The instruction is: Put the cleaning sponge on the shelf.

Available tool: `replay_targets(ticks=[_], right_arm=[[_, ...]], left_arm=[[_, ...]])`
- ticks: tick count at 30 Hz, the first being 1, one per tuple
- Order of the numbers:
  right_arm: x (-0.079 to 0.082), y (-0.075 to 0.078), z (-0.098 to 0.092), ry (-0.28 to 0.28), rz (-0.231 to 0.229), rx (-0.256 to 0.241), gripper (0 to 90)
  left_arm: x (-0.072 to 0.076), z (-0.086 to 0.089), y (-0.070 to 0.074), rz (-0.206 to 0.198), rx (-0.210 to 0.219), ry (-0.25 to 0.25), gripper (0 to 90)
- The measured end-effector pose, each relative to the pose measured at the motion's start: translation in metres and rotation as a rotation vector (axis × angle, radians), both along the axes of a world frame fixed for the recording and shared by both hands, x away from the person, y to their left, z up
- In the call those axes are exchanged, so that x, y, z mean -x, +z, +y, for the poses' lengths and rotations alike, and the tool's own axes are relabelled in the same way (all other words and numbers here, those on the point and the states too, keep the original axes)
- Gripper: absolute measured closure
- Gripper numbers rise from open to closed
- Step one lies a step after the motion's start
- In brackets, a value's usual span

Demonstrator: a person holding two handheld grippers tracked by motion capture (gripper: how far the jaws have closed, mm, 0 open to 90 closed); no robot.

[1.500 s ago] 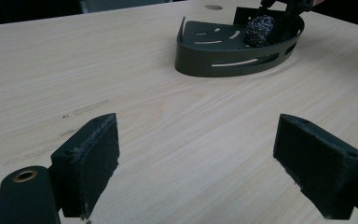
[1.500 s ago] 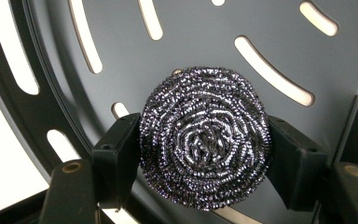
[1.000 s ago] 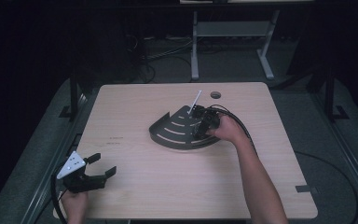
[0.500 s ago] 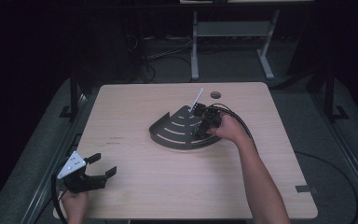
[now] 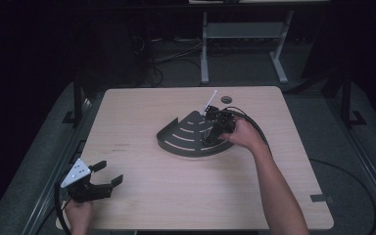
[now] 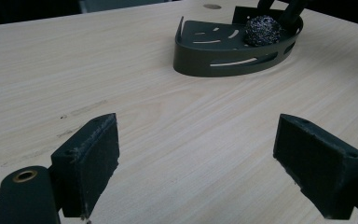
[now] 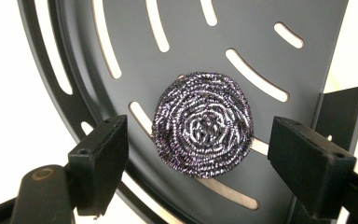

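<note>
Steel-wool scourer (image 7: 203, 123) lies in the dark slotted tray (image 7: 270, 28), between the right gripper's (image 7: 198, 158) 2 spread jaws: I'd centre, then squeeze gently; left gripper (image 6: 200, 163) gapes, idle.

One light wooden table (image 5: 142, 147) fills the centre of the high view. On it, right of centre, sits one dark grey fan-shaped slotted metal tray (image 5: 186, 142), and in it lies one round steel-wool scouring pad (image 7: 203, 123). Two black two-jaw grippers appear: the left gripper (image 5: 106, 175) at lower left and the right gripper (image 5: 209, 137) at the tray.
</note>
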State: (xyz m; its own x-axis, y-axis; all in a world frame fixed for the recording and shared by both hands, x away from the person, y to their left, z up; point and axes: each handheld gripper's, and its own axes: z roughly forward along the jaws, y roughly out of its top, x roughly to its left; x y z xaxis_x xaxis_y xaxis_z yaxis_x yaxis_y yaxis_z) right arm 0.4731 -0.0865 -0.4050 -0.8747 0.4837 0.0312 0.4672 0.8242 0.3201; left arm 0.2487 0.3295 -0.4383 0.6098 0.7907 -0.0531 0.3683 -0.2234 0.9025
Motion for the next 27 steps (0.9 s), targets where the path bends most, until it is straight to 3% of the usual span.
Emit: replay_targets(ticks=[27], right_arm=[[0.023, 0.012, -0.024, -0.011, -0.025, -0.028, 18.2]], left_arm=[[-0.001, -0.004, -0.001, 0.005, -0.013, -0.011, 13.7]])
